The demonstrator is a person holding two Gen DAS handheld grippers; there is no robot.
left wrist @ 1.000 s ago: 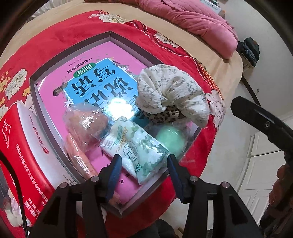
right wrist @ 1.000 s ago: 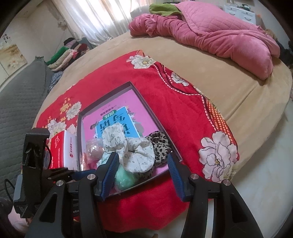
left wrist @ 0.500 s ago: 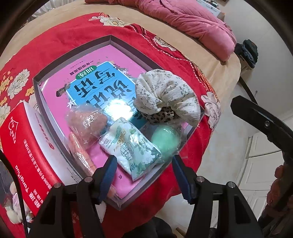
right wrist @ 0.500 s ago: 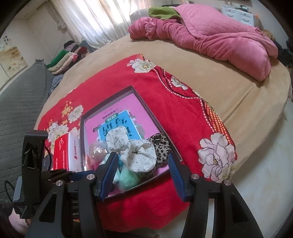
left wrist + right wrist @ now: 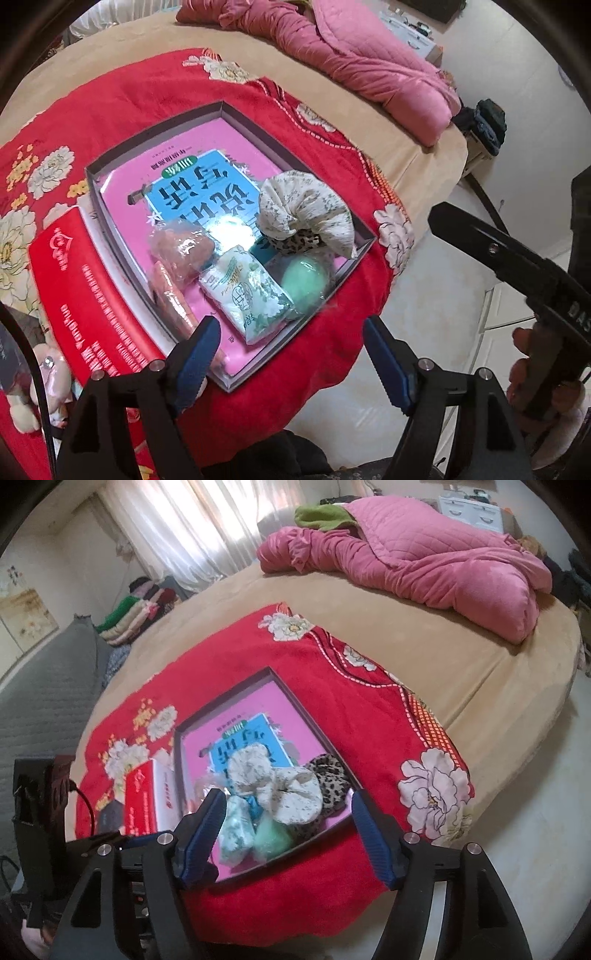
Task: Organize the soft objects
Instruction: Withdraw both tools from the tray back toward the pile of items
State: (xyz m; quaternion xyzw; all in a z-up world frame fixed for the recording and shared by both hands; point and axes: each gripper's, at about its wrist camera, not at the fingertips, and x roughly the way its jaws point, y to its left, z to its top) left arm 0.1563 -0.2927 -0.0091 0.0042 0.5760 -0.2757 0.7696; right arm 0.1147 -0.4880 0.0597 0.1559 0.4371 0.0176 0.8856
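Both tongs have just been opening and stand spread, nothing between them: left tongs (image 5: 291, 354) and right tongs (image 5: 286, 830) hover above the grey tray (image 5: 155, 133) on the red blanket (image 5: 122, 92). The left view shows a tissue pack (image 5: 251, 295), green ball (image 5: 304, 277) and floral scrunchie (image 5: 306, 210) in the tray; only the right view shows the leopard scrunchie (image 5: 328, 779) plainly

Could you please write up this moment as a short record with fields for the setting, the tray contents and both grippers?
setting: red floral blanket on a tan bed
container: grey tray lined with a pink book
contents: floral scrunchie, leopard scrunchie, tissue pack, green ball
beside tray: red box
left gripper: jaws open, just widened, empty
right gripper: jaws open, just widened, empty
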